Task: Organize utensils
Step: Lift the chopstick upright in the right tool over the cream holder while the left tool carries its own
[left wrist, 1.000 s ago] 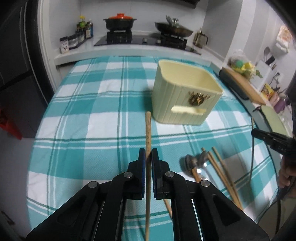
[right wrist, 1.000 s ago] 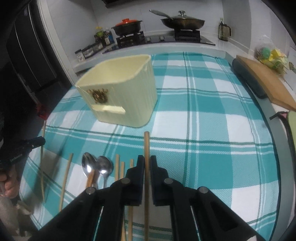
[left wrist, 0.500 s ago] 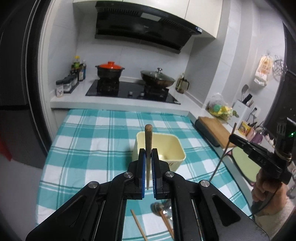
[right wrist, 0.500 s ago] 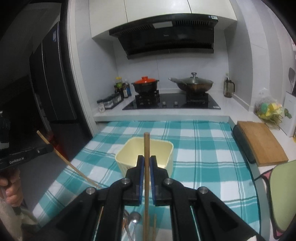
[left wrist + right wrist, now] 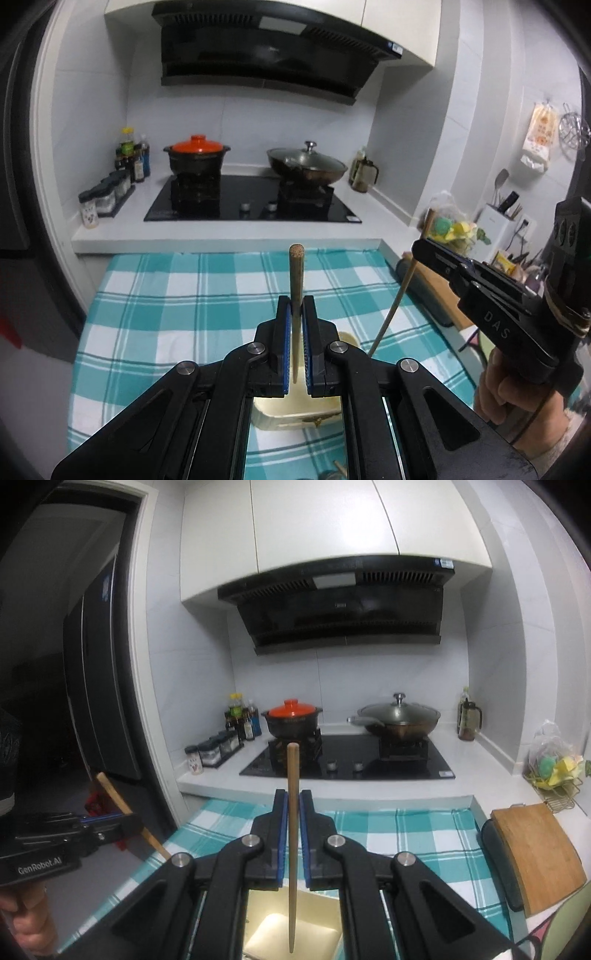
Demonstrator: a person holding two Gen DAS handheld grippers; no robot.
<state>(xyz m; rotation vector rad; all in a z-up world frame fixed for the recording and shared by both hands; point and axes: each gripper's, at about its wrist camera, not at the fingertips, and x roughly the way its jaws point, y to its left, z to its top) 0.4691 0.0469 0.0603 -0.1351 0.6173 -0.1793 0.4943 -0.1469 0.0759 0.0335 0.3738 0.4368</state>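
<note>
My left gripper (image 5: 295, 306) is shut on a wooden chopstick (image 5: 296, 280), held upright with its thin tip over the open cream utensil holder (image 5: 295, 410) below. My right gripper (image 5: 291, 801) is shut on a second wooden chopstick (image 5: 292, 812), also upright, its tip hanging over the holder's opening (image 5: 291, 934). In the left wrist view the right gripper (image 5: 421, 245) and its chopstick (image 5: 399, 295) show at the right. In the right wrist view the left gripper (image 5: 127, 821) and its chopstick (image 5: 122, 805) show at the left.
A teal plaid cloth (image 5: 166, 302) covers the table. Behind it are a hob (image 5: 251, 203) with an orange-lidded pot (image 5: 195, 155) and a wok (image 5: 306, 166). A wooden cutting board (image 5: 535, 853) lies at the right. More utensils (image 5: 338, 470) lie on the cloth by the holder.
Both grippers lifted their chopsticks off the table, tipped them upright and moved over the cream holder, which now lies directly beneath the fingers.
</note>
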